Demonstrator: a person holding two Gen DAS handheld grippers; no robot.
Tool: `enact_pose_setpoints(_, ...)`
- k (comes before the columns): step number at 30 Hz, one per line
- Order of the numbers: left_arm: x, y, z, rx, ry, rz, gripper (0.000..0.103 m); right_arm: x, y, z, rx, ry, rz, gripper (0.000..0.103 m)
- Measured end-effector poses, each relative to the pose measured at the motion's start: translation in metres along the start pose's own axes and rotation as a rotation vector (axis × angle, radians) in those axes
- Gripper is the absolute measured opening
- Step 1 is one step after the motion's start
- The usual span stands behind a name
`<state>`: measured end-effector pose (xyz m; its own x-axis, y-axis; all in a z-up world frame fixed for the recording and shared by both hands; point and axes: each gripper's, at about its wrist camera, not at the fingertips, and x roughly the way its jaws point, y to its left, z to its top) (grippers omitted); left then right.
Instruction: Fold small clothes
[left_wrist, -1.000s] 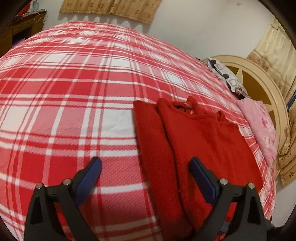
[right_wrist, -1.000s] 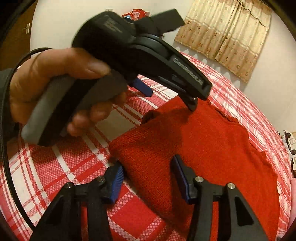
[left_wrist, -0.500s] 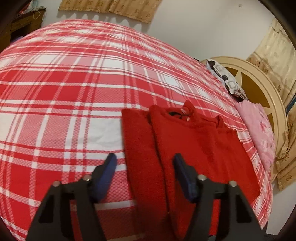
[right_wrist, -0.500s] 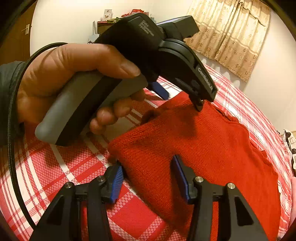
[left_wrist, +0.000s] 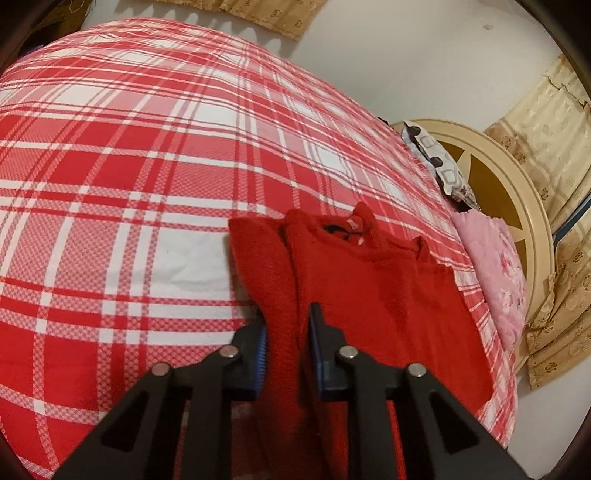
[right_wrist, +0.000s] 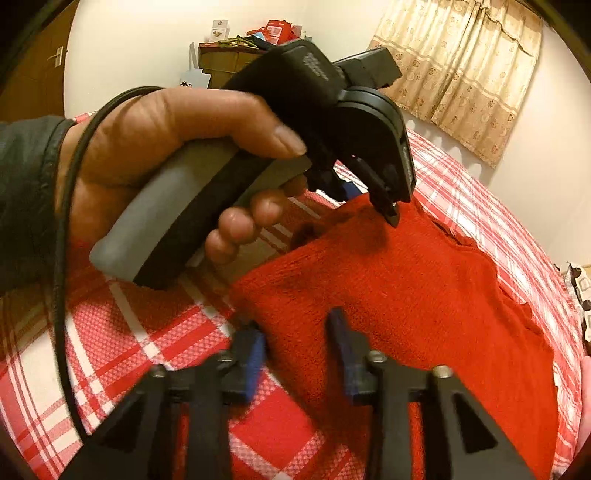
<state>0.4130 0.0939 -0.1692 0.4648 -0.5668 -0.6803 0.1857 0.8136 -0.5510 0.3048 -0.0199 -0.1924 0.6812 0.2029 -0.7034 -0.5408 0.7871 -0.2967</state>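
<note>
A: Sweater (left_wrist: 369, 288), red knit, lies flat on the plaid bed (left_wrist: 147, 147), one sleeve already folded in. What risk?

B: Thick knit could slip from a shallow pinch, dragging the fold crooked as the edge lifts.

A: And the fingers?

B: Left gripper (left_wrist: 286, 334) has just been closing, narrow on the folded sleeve edge; right gripper (right_wrist: 295, 341) likewise, narrow on the hem corner.

Warm indoor light, strong fisheye bulge, dark vignetted corners; right view's near foreground motion-blurred.
</note>
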Motion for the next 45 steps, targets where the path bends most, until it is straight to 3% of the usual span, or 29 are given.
enact_pose_setpoints(4, -0.006, -0.003, 0.004, -0.031, -0.007, -0.037, 0.016, -0.008, -0.005, 0.0, 0.021, -0.005, 0.023, 0.013)
enact_pose_setpoints(14, -0.02, -0.033, 0.011, -0.026, -0.058, -0.08, 0.015, -0.03, -0.029, -0.006, 0.071, -0.051, 0.017, 0.01)
enact_pose_setpoints(27, -0.033, -0.11, 0.023, 0.054, -0.152, -0.153, 0.013, -0.094, -0.082, -0.031, 0.203, -0.162, -0.02, 0.01)
enact_pose_setpoints(45, 0.022, -0.206, 0.018, 0.194, -0.08, -0.224, 0.013, -0.145, -0.126, -0.087, 0.408, -0.212, -0.071, 0.009)
